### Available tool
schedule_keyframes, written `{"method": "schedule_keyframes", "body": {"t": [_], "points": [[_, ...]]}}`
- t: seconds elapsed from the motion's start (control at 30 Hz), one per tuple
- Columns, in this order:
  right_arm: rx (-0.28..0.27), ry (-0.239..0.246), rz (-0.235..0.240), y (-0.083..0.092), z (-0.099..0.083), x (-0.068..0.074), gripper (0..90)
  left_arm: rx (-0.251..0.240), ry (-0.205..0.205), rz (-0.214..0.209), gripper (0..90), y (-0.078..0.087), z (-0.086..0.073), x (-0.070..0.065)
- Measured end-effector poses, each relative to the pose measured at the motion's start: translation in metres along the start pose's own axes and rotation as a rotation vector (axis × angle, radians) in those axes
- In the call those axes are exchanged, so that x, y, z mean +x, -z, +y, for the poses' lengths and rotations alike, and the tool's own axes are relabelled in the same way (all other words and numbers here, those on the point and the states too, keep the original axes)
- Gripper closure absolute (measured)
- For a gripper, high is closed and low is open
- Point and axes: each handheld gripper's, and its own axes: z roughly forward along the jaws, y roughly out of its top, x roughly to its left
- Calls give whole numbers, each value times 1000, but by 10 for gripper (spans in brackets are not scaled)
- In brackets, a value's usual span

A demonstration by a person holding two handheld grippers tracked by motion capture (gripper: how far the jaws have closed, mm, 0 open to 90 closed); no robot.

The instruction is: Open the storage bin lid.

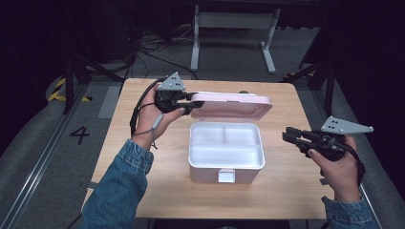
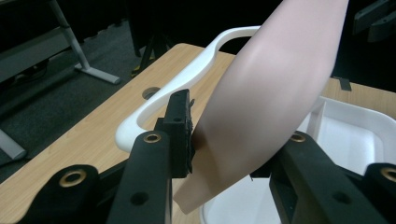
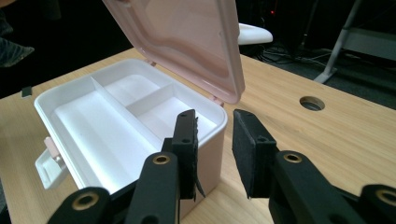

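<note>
High view: box (image 1: 226,160) mid-table, lid (image 1: 232,105) raised — left gripper (image 1: 187,103) at its left edge. Left gripper view: jaws clamp the lid (image 2: 261,107). Right gripper view: right gripper (image 3: 215,149) parted, empty — beside the box (image 3: 140,116).

Both forearms wear blue denim sleeves (image 1: 119,186) with cuffs at the wrists, and the fingernails carry dark polish. Each hand holds a black gripper: the left gripper (image 1: 191,106) and the right gripper (image 1: 288,135) both carry a grey three-cornered plate (image 1: 172,83) dotted with small holes on top. Brass-coloured rivets mark the black jaw arms, whose pads are dark and rough. A black cable (image 1: 136,110) trails beside the left wrist
</note>
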Motion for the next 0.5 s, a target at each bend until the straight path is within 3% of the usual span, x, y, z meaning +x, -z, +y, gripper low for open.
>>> {"method": "schedule_keyframes", "body": {"t": [0.17, 0.5], "points": [[10, -7, -8, 5, -4, -1, 701, -4, 7, 1, 695, -8, 4, 6], [1, -20, -35, 14, -9, -4, 696, -2, 24, 43, 694, -19, 8, 21]]}}
